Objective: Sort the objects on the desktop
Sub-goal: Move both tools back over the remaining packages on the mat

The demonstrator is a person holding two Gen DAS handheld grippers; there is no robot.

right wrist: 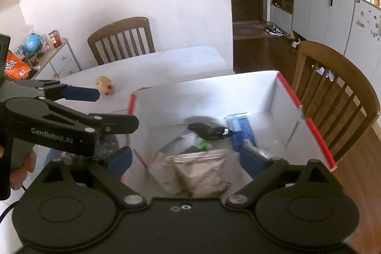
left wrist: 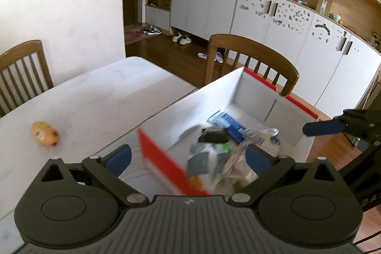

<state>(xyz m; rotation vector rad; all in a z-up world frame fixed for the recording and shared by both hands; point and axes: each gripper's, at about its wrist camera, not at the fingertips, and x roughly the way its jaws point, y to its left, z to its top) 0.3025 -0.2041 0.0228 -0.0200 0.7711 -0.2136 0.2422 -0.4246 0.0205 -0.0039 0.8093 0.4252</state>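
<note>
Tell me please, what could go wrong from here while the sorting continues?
The box is already crowded with a black item, a blue packet and a silver bag, so one more thing may land badly or spill.
The yellow toy lies alone on the table; being rounded, it may roll when nudged.
The open left gripper and right gripper are close together over the box and could collide.

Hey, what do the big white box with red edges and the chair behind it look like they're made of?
Box: likely cardboard with a matte white inside; thin flat walls, folded corners, red outer print showing at the rims.
Chair: wood with a smooth brown finish; curved back rail and upright slats, though grain is hard to see.
</note>
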